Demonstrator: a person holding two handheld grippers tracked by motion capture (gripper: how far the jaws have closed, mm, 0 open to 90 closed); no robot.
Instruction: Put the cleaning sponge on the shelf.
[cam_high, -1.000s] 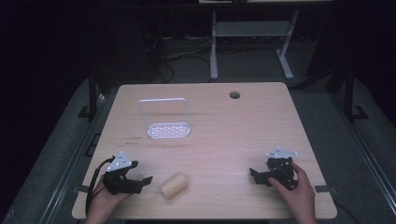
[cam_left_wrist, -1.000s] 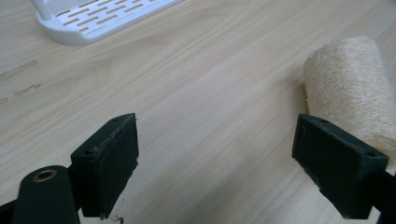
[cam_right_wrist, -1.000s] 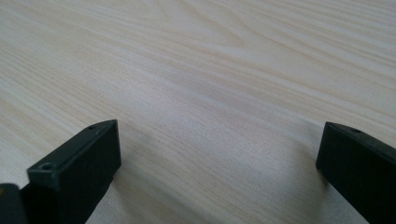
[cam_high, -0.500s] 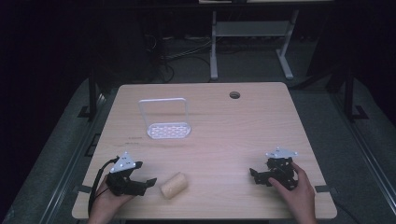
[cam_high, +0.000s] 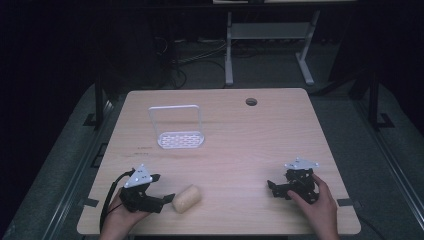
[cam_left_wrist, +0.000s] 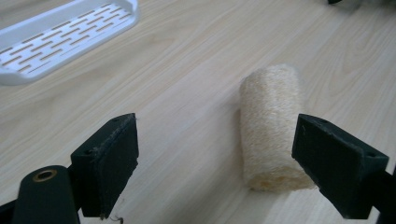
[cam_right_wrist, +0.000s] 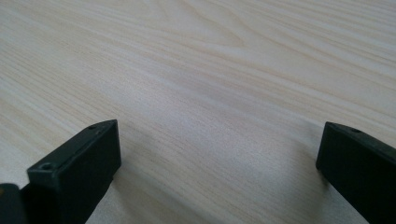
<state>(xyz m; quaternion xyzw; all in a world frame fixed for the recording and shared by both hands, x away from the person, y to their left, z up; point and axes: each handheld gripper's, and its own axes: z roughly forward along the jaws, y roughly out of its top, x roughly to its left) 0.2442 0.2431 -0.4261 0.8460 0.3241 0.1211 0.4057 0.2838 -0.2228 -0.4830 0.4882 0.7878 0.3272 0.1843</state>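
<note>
A beige, rough-textured roll (cam_high: 186, 198) lies on the wooden table (cam_high: 240, 135) near its front edge. My left gripper (cam_high: 162, 189) is open just left of the roll, and a hand holds it low on the table. In the left gripper view the roll (cam_left_wrist: 273, 126) lies lengthwise, its near end just inside the gap of my left gripper (cam_left_wrist: 224, 158) and close against the right-hand jaw. My right gripper (cam_high: 274, 190) rests open at the front right. In its own view my right gripper (cam_right_wrist: 219, 168) has only bare wood between the jaws.
A white slotted tray with an upright wire handle (cam_high: 180, 139) stands at the back left of the table, and the tray (cam_left_wrist: 60, 37) is also ahead of the left gripper. A round cable hole (cam_high: 251, 101) sits near the far edge.
My left gripper has slid a little to the right, closer to the roll. The right gripper and the tray have stayed where they were.
</note>
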